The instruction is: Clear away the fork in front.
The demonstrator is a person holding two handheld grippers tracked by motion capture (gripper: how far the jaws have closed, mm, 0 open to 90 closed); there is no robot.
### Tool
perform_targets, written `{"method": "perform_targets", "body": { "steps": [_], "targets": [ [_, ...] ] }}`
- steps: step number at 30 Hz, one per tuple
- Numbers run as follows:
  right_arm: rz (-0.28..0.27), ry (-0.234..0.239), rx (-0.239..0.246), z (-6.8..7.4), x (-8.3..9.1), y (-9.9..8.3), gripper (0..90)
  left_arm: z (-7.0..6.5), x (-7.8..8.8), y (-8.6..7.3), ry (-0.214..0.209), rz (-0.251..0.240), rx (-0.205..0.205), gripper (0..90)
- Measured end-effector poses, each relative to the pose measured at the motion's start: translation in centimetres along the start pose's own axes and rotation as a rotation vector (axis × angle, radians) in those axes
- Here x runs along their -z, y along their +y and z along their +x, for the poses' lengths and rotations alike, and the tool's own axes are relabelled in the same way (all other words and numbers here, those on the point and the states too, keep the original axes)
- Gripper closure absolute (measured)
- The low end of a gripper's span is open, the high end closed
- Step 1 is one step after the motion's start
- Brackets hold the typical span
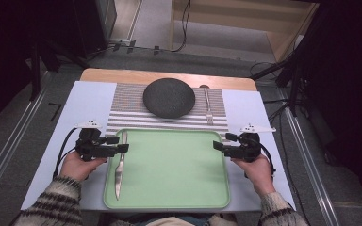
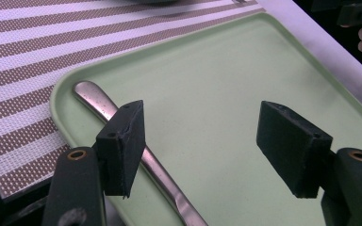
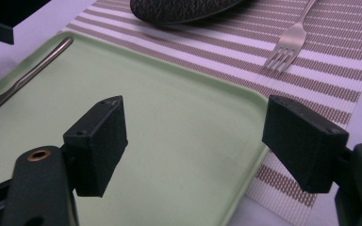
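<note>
Lying along the left edge of the green tray (image 1: 169, 188), the table knife (image 1: 120, 165) points its handle toward the striped placemat (image 1: 122, 117) and its blade toward the person. The left gripper (image 1: 118, 144) hovers right at the handle with jaws spread wide and nothing between them; in the left gripper view the knife (image 2: 160, 179) runs under the near jaw. The right gripper (image 1: 219, 144) sits at the tray's right edge, likewise wide open and empty. A dark plate (image 1: 168, 97) and a fork (image 1: 208, 106) rest on the mat beyond.

The knife looks like polished steel: stiff, fairly light, not fragile, but smooth and likely slippery against the pads. It lies flat and thin on the tray, so a pinch across the thicker handle, near its middle, seems the surest hold; the blade end would probably slide or tip
</note>
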State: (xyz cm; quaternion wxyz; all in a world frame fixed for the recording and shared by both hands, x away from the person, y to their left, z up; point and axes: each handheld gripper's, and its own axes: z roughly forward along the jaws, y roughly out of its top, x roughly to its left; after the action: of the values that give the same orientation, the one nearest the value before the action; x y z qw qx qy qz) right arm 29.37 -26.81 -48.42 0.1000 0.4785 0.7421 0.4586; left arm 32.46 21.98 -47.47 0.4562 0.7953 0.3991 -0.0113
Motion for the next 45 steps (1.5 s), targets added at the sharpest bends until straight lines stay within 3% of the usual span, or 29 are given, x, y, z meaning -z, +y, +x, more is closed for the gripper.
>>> {"method": "perform_targets", "body": {
  "steps": [26,36,45],
  "targets": [
    [-0.032,-0.106,-0.027,-0.9,-3.6,3.8,21.3,-0.2,-0.1,-0.1,0.012,0.024,-0.004,34.0],
    [-0.046,-0.158,-0.044,-1.8,-4.7,4.8,21.8,-0.1,-0.2,-0.1,0.009,0.023,0.000,34.1],
    [-0.049,-0.175,-0.069,-3.3,-5.7,6.0,22.8,-0.1,-0.4,-0.2,0.007,0.033,0.005,34.1]
  ]
}}
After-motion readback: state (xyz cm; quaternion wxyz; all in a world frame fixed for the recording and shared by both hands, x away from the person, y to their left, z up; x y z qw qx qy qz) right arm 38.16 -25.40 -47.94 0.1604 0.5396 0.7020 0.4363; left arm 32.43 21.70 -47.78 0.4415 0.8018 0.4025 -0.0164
